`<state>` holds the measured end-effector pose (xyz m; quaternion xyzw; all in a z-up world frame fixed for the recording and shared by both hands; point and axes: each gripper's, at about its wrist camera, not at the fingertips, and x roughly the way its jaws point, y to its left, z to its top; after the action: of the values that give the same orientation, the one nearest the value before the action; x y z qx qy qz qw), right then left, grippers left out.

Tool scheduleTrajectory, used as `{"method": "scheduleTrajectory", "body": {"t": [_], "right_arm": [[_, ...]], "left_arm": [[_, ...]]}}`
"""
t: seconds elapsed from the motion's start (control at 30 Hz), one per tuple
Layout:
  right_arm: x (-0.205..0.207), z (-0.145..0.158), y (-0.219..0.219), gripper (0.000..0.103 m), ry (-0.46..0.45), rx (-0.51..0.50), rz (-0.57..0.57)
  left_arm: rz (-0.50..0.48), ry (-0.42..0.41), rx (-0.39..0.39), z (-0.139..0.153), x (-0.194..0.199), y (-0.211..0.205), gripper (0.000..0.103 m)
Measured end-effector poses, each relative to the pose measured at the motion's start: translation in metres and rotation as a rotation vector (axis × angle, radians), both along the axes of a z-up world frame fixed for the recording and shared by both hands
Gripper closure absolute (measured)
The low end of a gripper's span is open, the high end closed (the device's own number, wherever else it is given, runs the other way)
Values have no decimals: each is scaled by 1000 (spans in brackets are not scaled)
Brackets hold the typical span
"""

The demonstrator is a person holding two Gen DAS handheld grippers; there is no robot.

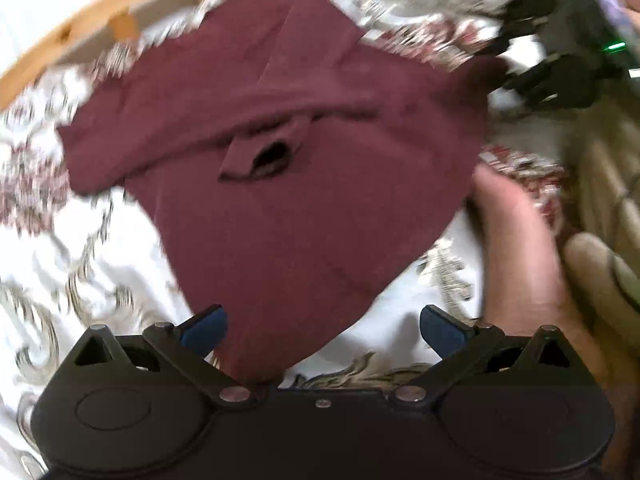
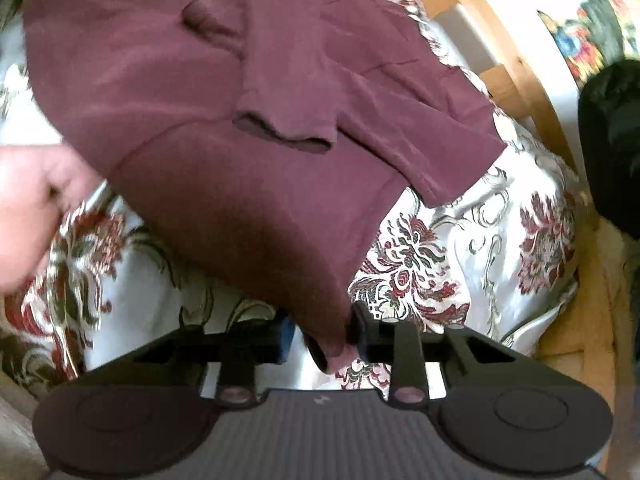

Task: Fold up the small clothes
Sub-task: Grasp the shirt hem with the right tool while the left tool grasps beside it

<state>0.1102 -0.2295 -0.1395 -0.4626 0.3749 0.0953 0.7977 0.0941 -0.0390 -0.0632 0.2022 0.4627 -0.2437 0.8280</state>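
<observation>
Low in the right wrist view, the right claw (image 2: 326, 340) is seen pinched on a corner of the maroon garment (image 2: 248, 128), which spreads upward across the flowered bedspread (image 2: 460, 248). Low in the left wrist view, the left claw (image 1: 322, 330) is held wide, with another corner of the garment lying between its blue pads (image 1: 204, 334), untouched. A hand (image 1: 516, 240) is seen right of centre, a wooden frame (image 1: 100, 12) at the upper left.
</observation>
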Motion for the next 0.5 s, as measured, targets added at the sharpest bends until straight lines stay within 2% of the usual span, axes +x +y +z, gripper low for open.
{"method": "scheduleTrajectory", "body": {"t": [0.07,0.23,0.37,0.5], "right_arm": [[5,9,-8,82,5,71,-31],[15,36,-34,87,28,300,-115],[24,42,-48,87,81,394,-166],[28,40,-51,86,110,404,-186]], "left_arm": [[49,31,13,-5,8,4,1],[54,35,18,-6,8,4,2],[65,41,-1,-6,12,6,11],[88,47,-47,-3,14,12,34]]}}
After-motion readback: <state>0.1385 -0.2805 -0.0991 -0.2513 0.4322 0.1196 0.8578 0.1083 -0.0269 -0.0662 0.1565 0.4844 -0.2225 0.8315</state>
